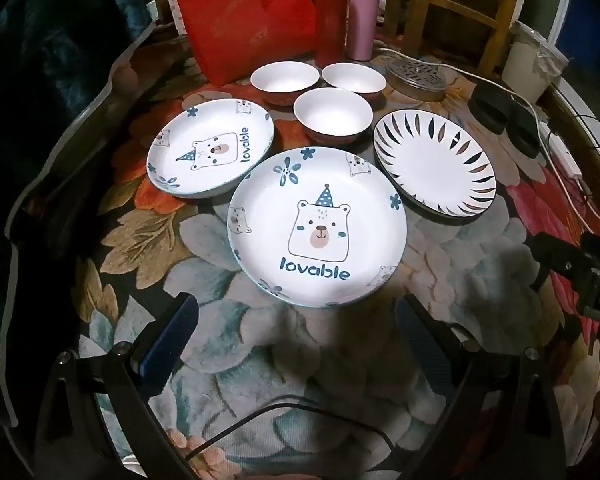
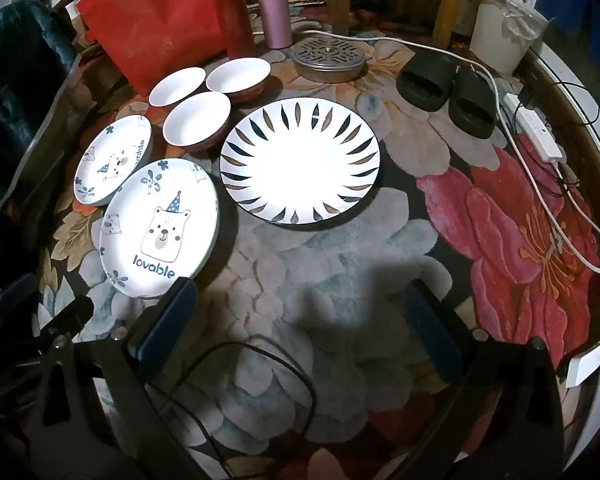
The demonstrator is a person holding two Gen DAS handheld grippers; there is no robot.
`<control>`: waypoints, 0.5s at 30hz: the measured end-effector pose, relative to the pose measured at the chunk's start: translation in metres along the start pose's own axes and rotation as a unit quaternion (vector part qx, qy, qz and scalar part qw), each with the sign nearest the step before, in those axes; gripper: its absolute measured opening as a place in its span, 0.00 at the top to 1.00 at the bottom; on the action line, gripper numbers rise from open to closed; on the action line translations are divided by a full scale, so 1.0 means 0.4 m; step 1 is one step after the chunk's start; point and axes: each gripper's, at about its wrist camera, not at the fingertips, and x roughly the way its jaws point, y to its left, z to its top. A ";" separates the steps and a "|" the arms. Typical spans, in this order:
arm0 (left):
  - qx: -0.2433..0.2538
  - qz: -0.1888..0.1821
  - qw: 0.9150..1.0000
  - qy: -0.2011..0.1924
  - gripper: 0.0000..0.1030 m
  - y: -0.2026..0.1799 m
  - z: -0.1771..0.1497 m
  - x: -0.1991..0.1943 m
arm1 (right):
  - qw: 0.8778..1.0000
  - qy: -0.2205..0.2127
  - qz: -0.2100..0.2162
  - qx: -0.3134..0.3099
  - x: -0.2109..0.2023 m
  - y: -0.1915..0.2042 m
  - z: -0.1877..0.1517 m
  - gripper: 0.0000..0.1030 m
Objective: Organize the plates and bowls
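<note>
Two white bear plates marked "lovable" lie on the floral cloth: a near one (image 1: 318, 226) (image 2: 160, 226) and a far left one (image 1: 210, 148) (image 2: 112, 160). A plate with dark leaf marks (image 1: 434, 162) (image 2: 300, 160) lies to the right. Three white bowls with red-brown outsides (image 1: 332, 114) (image 2: 198, 118) sit in a cluster behind the plates. My left gripper (image 1: 296, 312) is open and empty just in front of the near bear plate. My right gripper (image 2: 300, 300) is open and empty, in front of the leaf plate, its left finger beside the near bear plate.
A red bag (image 1: 244, 12), a red flask (image 1: 330, 20) and a pink flask (image 1: 364, 16) stand at the back. A round metal lid (image 2: 328, 58), black slippers (image 2: 446, 94), a white power strip with cable (image 2: 536, 132) and a white tub (image 2: 500, 36) are at the right.
</note>
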 end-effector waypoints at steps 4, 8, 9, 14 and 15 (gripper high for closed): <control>-0.002 0.000 1.000 0.003 0.03 0.000 0.000 0.000 | 1.000 0.003 0.006 0.001 0.004 0.003 0.000 0.00; -0.002 -0.001 1.000 0.004 0.03 -0.001 0.000 0.000 | 1.000 0.003 0.007 -0.001 0.002 0.003 -0.002 0.00; -0.002 -0.001 1.000 0.004 0.03 -0.003 -0.001 0.000 | 1.000 0.004 0.006 -0.001 0.002 0.002 -0.002 0.00; -0.003 -0.003 1.000 0.005 0.03 -0.002 -0.001 0.000 | 1.000 0.006 0.000 0.000 0.008 -0.002 -0.002 0.00; -0.003 -0.003 1.000 0.005 0.03 -0.003 0.000 0.001 | 1.000 0.005 -0.001 0.001 0.009 -0.003 -0.004 0.00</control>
